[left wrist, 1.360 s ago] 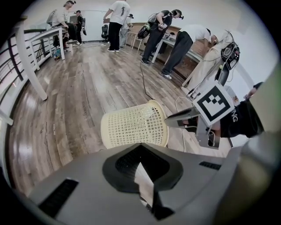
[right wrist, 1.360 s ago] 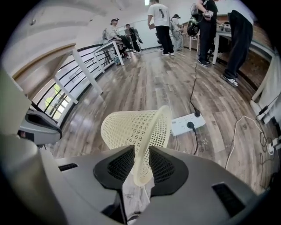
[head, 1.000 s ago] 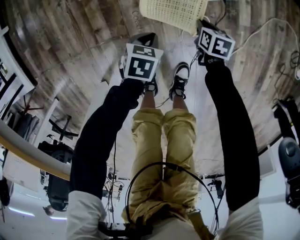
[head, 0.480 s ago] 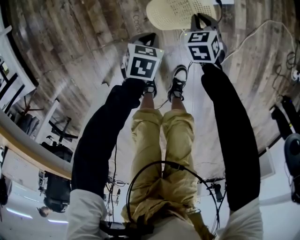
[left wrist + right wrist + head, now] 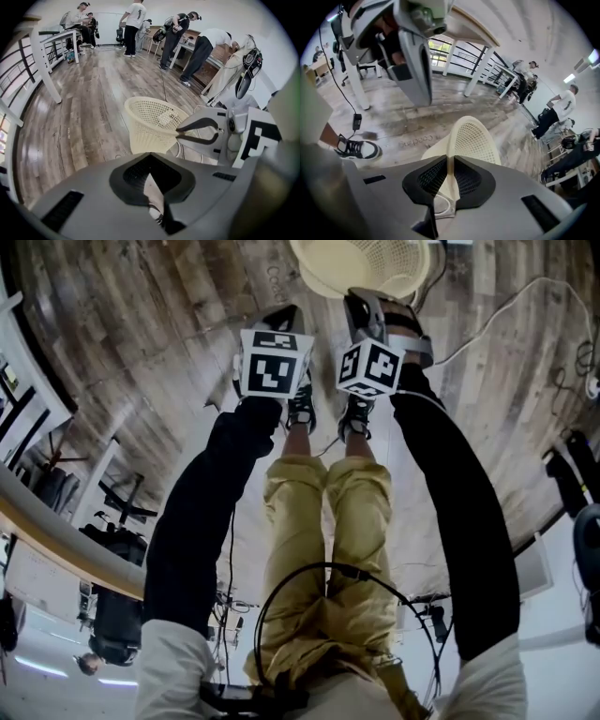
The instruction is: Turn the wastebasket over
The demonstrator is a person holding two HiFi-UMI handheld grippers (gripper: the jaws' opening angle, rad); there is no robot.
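With the right tool (image 5: 450,161) clamped on its rim and the left tool (image 5: 149,161) closed on nothing, we see the wastebasket (image 5: 361,263), side-on a second ago, now open-mouthed toward us above the floor (image 5: 141,352), so the turn looks nearly complete.

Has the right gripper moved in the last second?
Yes. The right gripper, shut on the wastebasket rim, swung left and nearer the person; its marker cube now sits just above the right shoe.
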